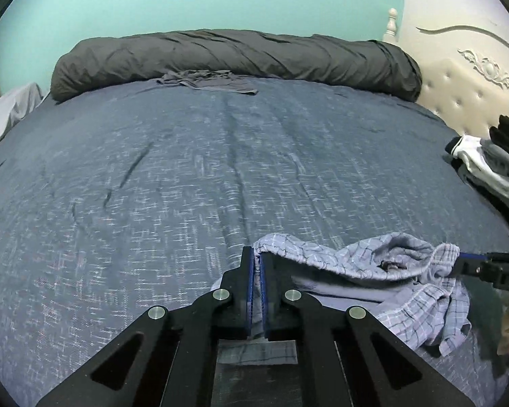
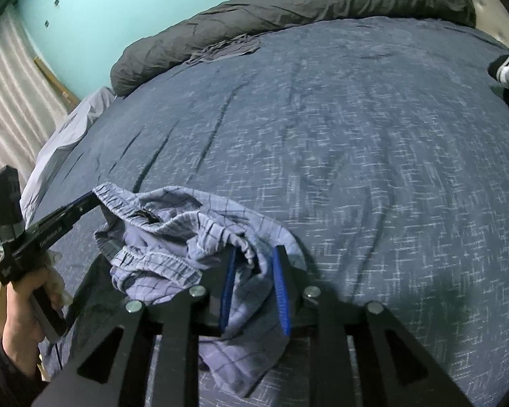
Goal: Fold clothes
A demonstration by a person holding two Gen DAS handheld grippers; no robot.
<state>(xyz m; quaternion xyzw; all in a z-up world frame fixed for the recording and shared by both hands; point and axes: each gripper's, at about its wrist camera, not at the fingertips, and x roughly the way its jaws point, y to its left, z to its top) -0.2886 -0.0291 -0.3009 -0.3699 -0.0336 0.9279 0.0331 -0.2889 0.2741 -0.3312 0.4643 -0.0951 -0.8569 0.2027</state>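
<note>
Light blue plaid shorts (image 1: 349, 257) hang crumpled just above the near part of the blue bedspread (image 1: 220, 169). My left gripper (image 1: 256, 257) is shut on one end of the waistband. The right gripper (image 1: 468, 264) comes in from the right edge and holds the other end. In the right wrist view the right gripper (image 2: 254, 254) has its blue pads (image 2: 281, 291) a little apart, with bunched shorts (image 2: 173, 237) pinched between them and cloth drooping below. The left gripper (image 2: 91, 201) grips the far corner of the waistband, held by a person's hand (image 2: 27, 302).
A rolled dark grey duvet (image 1: 234, 57) lies along the far side of the bed, with a flat grey garment (image 1: 207, 83) in front of it. A pile of dark and white clothes (image 1: 485, 159) sits at the right by the cream headboard (image 1: 475, 84). A pale sheet (image 1: 6, 112) hangs at the left.
</note>
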